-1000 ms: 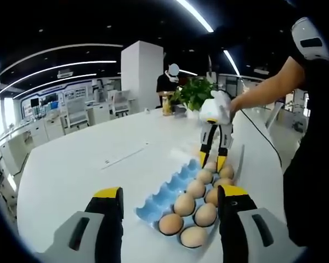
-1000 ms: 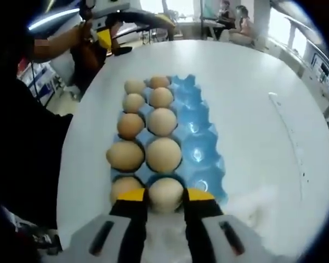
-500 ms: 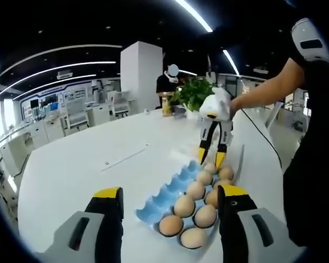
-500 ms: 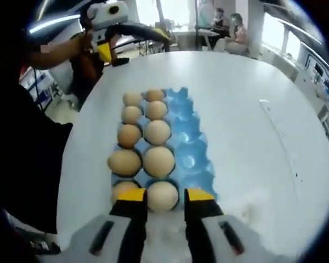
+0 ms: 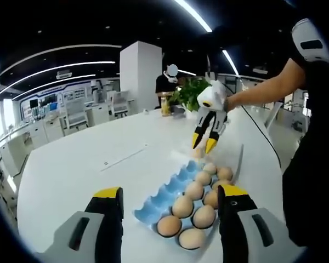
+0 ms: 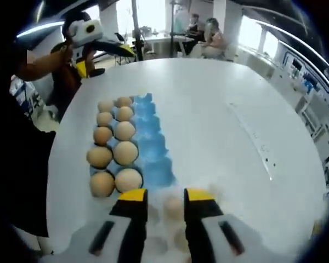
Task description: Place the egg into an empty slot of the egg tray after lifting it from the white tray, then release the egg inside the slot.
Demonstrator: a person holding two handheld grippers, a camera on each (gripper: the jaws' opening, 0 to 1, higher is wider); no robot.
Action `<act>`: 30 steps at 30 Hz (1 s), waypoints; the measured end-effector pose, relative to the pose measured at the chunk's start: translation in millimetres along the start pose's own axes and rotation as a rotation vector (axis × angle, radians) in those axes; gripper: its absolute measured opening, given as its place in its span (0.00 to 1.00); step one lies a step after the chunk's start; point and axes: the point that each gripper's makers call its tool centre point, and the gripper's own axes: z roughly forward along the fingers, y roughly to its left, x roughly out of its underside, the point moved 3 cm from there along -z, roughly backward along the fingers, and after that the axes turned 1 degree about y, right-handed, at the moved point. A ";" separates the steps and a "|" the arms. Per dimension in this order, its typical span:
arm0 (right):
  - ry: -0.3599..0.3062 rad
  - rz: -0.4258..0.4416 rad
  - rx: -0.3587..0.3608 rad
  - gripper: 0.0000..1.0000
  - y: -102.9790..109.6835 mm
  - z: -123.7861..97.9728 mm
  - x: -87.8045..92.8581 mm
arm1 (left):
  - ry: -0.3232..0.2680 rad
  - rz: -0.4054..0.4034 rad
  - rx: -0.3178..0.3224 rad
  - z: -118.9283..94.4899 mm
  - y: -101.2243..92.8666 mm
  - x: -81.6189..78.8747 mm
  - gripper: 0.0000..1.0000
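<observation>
Lifted away from the blue egg tray (image 6: 148,159), the right gripper (image 6: 165,198) is held with jaws spread; the left gripper (image 5: 170,196) is likewise spread, empty.

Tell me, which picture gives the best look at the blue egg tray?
The right gripper view: it looks down on the blue egg tray, showing two rows of eggs and one row of bare slots. The left gripper view sees the tray low and slantwise, with the left gripper partly covering one corner.
</observation>
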 end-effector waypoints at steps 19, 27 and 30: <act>0.146 -0.052 -0.037 0.26 -12.0 23.4 22.7 | 0.009 -0.006 -0.007 0.0 4.5 3.9 0.71; 0.240 -0.140 -0.080 0.27 -8.9 29.4 20.9 | 0.004 -0.002 -0.009 3.9 9.7 2.5 0.71; 0.244 -0.149 -0.090 0.27 -9.8 29.0 22.1 | 0.005 -0.002 -0.006 6.8 10.7 4.4 0.71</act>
